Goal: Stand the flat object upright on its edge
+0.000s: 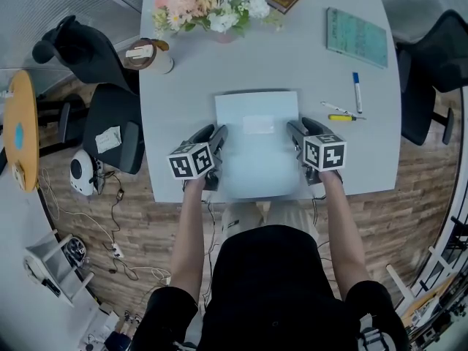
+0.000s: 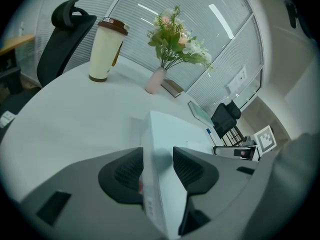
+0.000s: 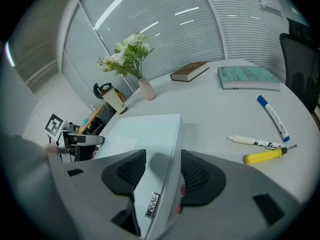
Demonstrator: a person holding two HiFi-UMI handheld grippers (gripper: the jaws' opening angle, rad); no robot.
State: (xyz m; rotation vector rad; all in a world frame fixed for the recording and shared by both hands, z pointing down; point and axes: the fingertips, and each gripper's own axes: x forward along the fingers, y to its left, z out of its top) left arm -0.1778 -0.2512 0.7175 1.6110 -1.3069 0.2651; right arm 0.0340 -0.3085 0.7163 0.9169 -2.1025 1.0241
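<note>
Forearms (image 1: 191, 225) reach out from a black shirt (image 1: 278, 291) at the bottom of the head view, each hand carrying a gripper to the near edge of a grey table (image 1: 175, 93). Between them lies the slab (image 1: 256, 134), a pale, thin rectangle on the table's near half, its broad face turned up. Its nearest end is blurred, so whether that end is raised off the table cannot be told.

Left gripper (image 1: 215, 131) straddles the slab's left side edge, and right gripper (image 1: 298, 126) straddles its right side edge. Both gripper views show the jaws spread wide with the thin edge running between them. On each, one pad (image 2: 125, 171) sits close against the slab's side, while the other hangs over the top face with a gap and a shadow beneath it. Neither claw looks to be pinching.

Flowers (image 1: 216, 2), a cup (image 1: 155, 55), a book (image 1: 356, 36) and some pens (image 1: 344, 114) lie well apart from the slab, toward the far end and the right.

Little of the job seems done, as the slab is not on edge. What appears left is to close on both sides, tip it up onto one edge, steady it and let go.
</note>
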